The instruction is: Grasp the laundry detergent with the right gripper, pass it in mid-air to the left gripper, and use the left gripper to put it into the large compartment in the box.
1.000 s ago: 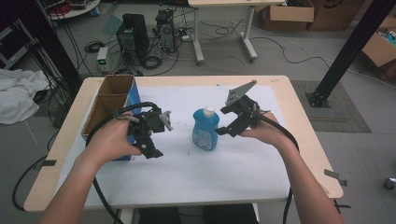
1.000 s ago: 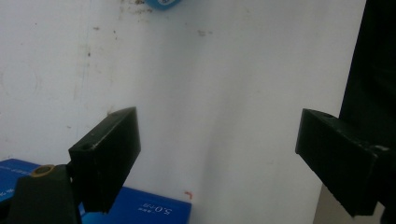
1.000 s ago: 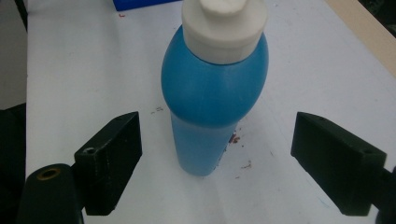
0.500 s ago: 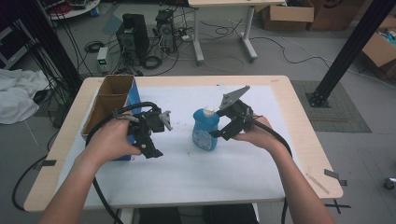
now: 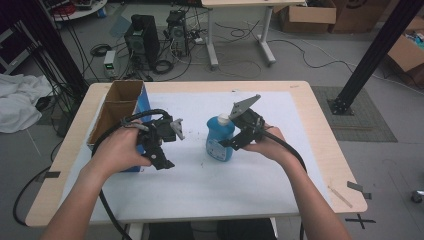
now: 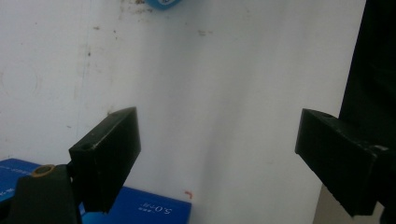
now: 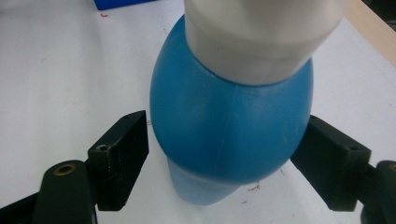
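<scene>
Blue bottle (image 5: 220,139) stands mid-desk (image 5: 300,95), plenty of room around. Right tool (image 7: 224,154) straddles it, jaws just been closing, left pad not visibly touching. Left tool (image 6: 215,158) gapes empty beside the cardboard box (image 5: 120,102); its view catches a blue packet (image 6: 144,210).

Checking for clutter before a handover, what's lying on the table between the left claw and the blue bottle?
Nothing: in the high view, only bare white table cover lies between the left claw and the blue bottle.

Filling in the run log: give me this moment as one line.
right hand-held gripper: jaws closing around bottle, one pad not yet touching | left hand-held gripper: open, over table | bottle upright
</scene>
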A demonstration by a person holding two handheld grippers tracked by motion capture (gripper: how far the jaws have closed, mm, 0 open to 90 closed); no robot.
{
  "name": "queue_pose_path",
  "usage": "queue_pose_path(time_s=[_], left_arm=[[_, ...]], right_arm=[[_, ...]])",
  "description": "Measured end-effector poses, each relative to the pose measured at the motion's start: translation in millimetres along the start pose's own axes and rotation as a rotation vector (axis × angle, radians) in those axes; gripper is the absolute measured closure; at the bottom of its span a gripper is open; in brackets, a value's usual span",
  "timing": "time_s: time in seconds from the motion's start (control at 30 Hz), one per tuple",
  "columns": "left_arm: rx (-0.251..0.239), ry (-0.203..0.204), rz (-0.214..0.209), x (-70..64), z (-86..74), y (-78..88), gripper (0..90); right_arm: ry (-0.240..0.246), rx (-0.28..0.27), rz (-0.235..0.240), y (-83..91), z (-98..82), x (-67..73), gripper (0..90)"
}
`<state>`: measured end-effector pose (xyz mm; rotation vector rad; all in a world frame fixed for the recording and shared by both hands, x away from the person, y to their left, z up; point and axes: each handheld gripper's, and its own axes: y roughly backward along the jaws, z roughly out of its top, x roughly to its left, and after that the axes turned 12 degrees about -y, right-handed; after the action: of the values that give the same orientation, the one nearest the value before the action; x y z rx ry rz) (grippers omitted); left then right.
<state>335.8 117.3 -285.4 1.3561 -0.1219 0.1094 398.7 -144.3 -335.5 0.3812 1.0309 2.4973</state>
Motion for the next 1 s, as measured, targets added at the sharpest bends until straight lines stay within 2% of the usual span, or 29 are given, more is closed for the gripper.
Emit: queue_pose_path(time_s=[0.5, 0.6, 0.77, 1.0], left_arm=[[-0.001, 0.003, -0.002, 0.3, -1.0, 0.3, 14.9], [-0.002, 0.002, -0.002, 0.4, -1.4, 0.3, 14.9], [0.0, 0.002, -0.003, 0.8, -0.6, -0.5, 14.9], [-0.003, 0.0, -0.001, 1.4, 0.2, 0.1, 14.9]], right_arm=[[-0.005, -0.013, -0.023, -12.4, -0.4, 1.5, 26.6], [-0.001, -0.021, -0.024, -13.7, -0.8, 2.1, 29.0], [0.008, -0.028, -0.029, -17.0, -1.7, 3.0, 40.0], [0.002, -0.057, -0.019, -17.1, -3.9, 1.6, 41.7]])
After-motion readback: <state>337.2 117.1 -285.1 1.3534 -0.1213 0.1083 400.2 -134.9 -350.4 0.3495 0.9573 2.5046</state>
